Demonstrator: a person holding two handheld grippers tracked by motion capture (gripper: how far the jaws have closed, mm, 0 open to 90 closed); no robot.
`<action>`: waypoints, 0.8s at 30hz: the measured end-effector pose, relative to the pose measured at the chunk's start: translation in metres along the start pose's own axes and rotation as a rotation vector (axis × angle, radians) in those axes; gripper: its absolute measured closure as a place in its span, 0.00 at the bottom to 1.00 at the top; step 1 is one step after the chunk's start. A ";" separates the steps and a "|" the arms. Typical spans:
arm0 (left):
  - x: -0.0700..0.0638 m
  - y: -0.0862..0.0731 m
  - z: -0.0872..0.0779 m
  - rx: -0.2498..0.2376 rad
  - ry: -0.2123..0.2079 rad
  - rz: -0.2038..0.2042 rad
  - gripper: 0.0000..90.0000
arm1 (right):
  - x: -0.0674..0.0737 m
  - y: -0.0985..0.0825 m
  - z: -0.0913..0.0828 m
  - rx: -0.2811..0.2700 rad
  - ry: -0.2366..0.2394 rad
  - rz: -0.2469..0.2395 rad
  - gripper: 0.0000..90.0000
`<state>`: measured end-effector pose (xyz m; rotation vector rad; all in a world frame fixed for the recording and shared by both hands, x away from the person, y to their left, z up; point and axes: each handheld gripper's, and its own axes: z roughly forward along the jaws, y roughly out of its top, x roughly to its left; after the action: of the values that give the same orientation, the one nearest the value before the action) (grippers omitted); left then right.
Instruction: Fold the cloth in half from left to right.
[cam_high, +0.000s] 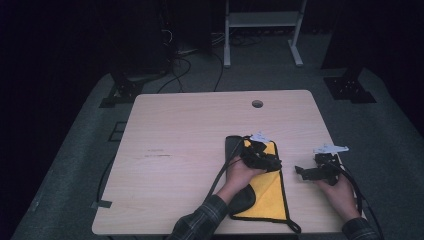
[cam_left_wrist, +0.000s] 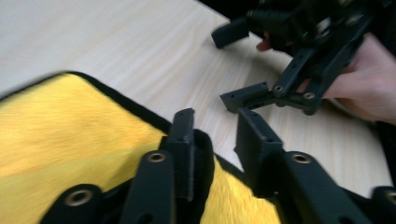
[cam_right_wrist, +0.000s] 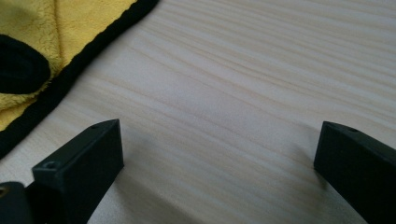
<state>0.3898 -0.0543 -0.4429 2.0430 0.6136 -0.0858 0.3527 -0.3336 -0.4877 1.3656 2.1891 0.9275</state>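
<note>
A yellow cloth (cam_high: 265, 195) with a black hem lies on the right half of the wooden table (cam_high: 190, 130). My left gripper (cam_high: 272, 162) hovers over the cloth's right edge. In the left gripper view its jaws (cam_left_wrist: 217, 135) stand apart above the hem, with nothing pressed between them, and the yellow cloth (cam_left_wrist: 56, 126) spreads to their left. My right gripper (cam_high: 301, 172) rests on the table just right of the cloth, pointing left, and also appears ahead of the left one (cam_left_wrist: 231, 67). It is open wide (cam_right_wrist: 219, 149) over bare wood, and the cloth's corner (cam_right_wrist: 79, 23) lies beyond it.
A dark, soft-looking shape (cam_high: 244, 200) lies on the cloth's near left part, and another dark patch (cam_high: 232, 145) sits at its far left corner. A cable hole (cam_high: 257, 104) marks the table's far side. The table's right edge (cam_high: 330, 145) runs close to my right hand.
</note>
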 end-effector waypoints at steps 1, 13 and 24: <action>0.002 -0.001 -0.009 -0.005 0.010 0.004 0.66 | 0.000 0.000 0.000 0.000 0.000 0.000 0.01; 0.037 -0.046 -0.081 0.006 0.207 -0.032 0.45 | 0.000 0.000 0.000 0.000 0.000 0.001 0.01; 0.042 -0.070 -0.083 0.097 0.295 -0.033 0.38 | 0.000 0.000 0.000 -0.001 0.000 -0.002 0.01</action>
<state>0.3791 0.0595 -0.4667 2.1580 0.8397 0.1733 0.3528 -0.3337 -0.4877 1.3634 2.1888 0.9275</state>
